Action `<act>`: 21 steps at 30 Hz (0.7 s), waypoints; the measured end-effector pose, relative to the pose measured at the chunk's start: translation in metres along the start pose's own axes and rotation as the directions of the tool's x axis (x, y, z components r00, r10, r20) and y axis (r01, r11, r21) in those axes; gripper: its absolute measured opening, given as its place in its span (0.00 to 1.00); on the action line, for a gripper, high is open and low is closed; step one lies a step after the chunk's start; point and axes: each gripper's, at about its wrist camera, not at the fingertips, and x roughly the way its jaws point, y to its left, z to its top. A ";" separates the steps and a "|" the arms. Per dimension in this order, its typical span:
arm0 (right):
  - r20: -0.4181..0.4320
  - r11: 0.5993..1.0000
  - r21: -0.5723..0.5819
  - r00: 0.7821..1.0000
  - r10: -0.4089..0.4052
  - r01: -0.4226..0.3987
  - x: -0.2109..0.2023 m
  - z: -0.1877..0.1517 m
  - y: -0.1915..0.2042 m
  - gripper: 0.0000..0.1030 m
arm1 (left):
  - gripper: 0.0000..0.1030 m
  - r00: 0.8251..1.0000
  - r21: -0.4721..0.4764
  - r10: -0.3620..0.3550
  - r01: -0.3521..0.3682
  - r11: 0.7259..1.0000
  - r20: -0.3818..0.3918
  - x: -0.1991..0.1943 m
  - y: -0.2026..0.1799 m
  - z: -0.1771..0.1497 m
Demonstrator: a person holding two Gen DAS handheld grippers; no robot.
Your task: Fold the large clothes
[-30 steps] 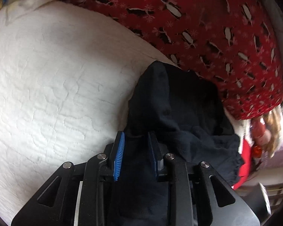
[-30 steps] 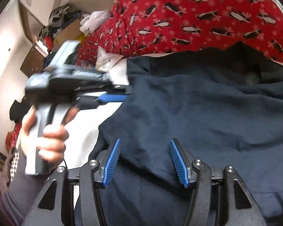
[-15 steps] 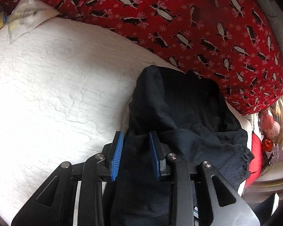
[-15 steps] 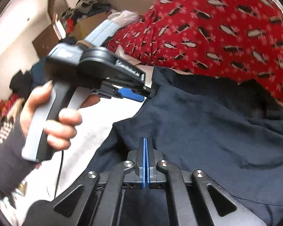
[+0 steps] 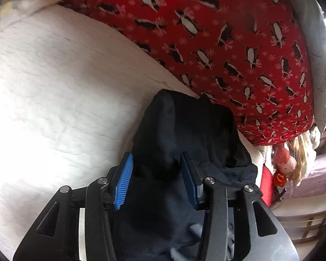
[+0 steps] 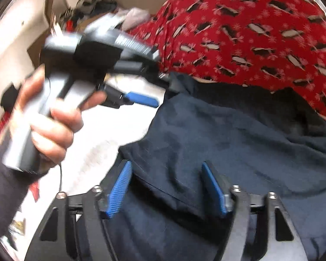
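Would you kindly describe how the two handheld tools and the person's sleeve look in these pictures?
Both tools have black linkage arms with silver screws and ribbed blue pads: the left tool and the right tool. From the right wrist view, the left one has a grey pistol handle with a black body and a thin black cable. The sleeve is dark.
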 end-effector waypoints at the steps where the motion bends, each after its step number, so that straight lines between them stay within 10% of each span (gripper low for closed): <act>1: -0.012 0.999 -0.025 0.999 -0.031 0.031 0.006 0.000 0.002 0.03 | 0.41 1.000 0.008 0.003 -0.003 1.000 -0.004 0.005 -0.003 0.002; 3: -0.025 0.998 -0.045 0.999 -0.041 0.040 0.011 0.000 0.003 0.01 | 0.01 0.995 0.054 0.093 -0.094 0.994 0.019 0.009 -0.012 0.004; 8: 0.026 0.990 -0.087 0.993 0.118 -0.115 -0.025 -0.012 0.012 0.00 | 0.00 0.980 0.025 0.189 -0.191 0.981 0.053 0.011 -0.003 0.013; 12: -0.057 0.995 -0.056 0.995 0.077 -0.080 -0.005 -0.023 0.003 0.00 | 0.02 0.976 0.000 0.215 -0.215 0.977 0.038 0.018 0.004 0.008; 21: 0.018 0.974 0.196 0.994 0.111 -0.113 -0.060 -0.049 -0.044 0.32 | 0.09 0.942 0.118 0.302 -0.319 0.940 0.146 -0.034 -0.020 -0.017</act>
